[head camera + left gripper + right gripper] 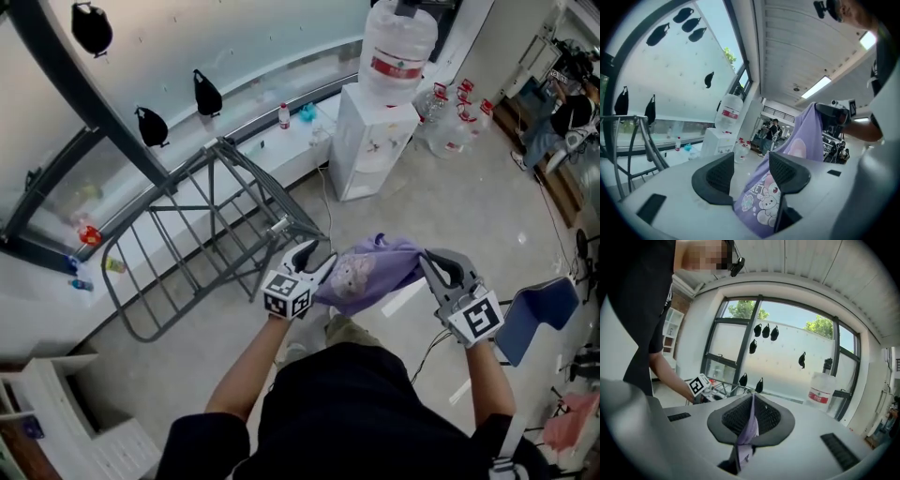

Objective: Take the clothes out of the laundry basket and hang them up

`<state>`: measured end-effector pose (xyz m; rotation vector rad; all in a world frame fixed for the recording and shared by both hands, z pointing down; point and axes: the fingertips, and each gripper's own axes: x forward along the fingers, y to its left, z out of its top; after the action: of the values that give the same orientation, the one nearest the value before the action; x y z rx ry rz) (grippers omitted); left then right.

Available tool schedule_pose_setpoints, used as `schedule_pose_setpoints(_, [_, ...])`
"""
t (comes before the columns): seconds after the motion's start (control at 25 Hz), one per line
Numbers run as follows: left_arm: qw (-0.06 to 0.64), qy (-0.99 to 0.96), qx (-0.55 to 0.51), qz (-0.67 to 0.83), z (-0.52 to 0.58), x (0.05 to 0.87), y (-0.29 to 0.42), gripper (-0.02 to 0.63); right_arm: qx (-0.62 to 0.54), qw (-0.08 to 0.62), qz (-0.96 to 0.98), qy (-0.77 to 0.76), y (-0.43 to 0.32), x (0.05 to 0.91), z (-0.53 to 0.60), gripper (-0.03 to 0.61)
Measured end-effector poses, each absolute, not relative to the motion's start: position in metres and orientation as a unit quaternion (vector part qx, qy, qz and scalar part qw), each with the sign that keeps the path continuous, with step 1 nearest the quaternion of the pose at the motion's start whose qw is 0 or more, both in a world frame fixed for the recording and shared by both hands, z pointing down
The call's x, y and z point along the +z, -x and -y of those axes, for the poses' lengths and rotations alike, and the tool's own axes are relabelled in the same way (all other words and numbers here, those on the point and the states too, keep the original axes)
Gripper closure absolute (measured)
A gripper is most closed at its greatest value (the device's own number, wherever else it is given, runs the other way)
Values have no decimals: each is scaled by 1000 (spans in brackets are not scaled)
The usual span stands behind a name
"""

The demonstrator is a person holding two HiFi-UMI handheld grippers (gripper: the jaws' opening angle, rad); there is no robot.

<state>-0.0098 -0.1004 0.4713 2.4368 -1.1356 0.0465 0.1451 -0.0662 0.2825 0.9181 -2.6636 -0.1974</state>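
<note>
A lilac garment (pixel 370 272) with a cartoon rabbit print is stretched between my two grippers at waist height. My right gripper (pixel 436 267) is shut on one edge of it; in the right gripper view the cloth (pixel 749 432) is pinched flat between the pads (pixel 761 416). My left gripper (pixel 309 258) holds its jaws wide apart. In the left gripper view the garment (pixel 806 136) runs down between those jaws and lies against the right finger (pixel 787 171), with a gap to the left finger (pixel 717 176).
A grey folding drying rack (pixel 206 216) stands at front left by the window ledge. A white water dispenser (pixel 375 141) with a big bottle and several spare bottles (pixel 450 112) lies ahead. A blue chair (pixel 539 314) is at the right, a white shelf unit (pixel 56 412) at lower left.
</note>
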Motion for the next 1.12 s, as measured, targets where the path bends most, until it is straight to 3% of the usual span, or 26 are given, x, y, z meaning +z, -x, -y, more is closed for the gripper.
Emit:
schedule_pose_setpoints(0.36, [149, -958, 123, 210, 104, 501, -90, 397, -97, 154, 938, -295, -151, 243, 18, 568])
schedule_pose_setpoints(0.76, [197, -976, 91, 9, 81, 497, -175, 405, -69, 158, 926, -334, -181, 237, -5, 568])
schedule_pose_setpoints(1.12, [157, -979, 118, -56, 69, 499, -204, 405, -68, 174, 914, -361, -200, 239, -6, 568])
